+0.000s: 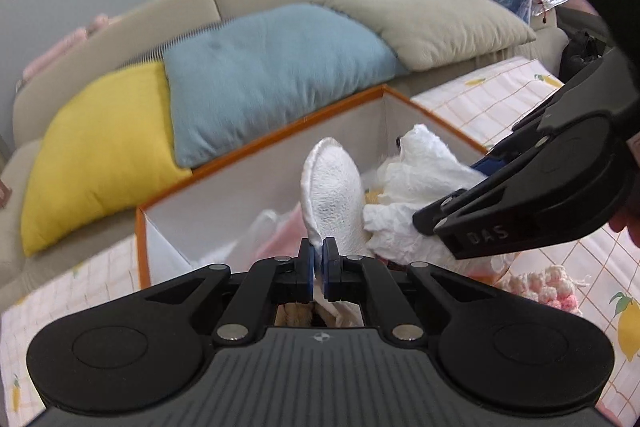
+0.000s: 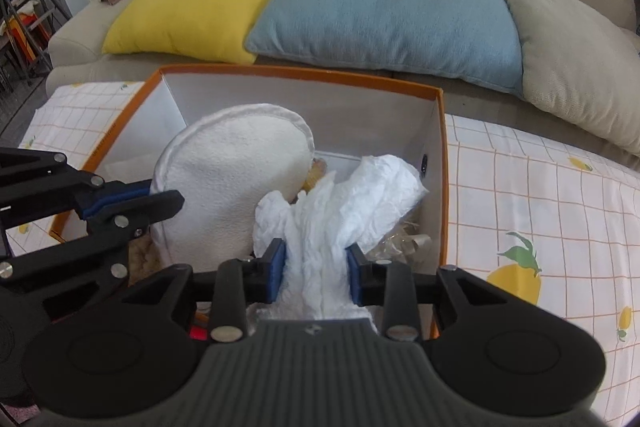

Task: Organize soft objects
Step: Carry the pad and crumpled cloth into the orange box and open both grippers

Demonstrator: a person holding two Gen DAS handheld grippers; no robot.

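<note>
Over the orange-rimmed box (image 2: 438, 163), left fingers (image 1: 308, 267) pinch the white pad (image 1: 334, 195); right fingers (image 2: 276, 267) clamp crumpled white cloth (image 2: 340, 211).

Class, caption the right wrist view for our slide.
Right gripper clamps crumpled white cloth over orange-rimmed box; left gripper pinches round white pad.

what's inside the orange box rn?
Inside the orange box: a round white terry pad held by the left tongs, crumpled white tissue held by the right tongs. Pink and tan items below are mostly covered.
</note>
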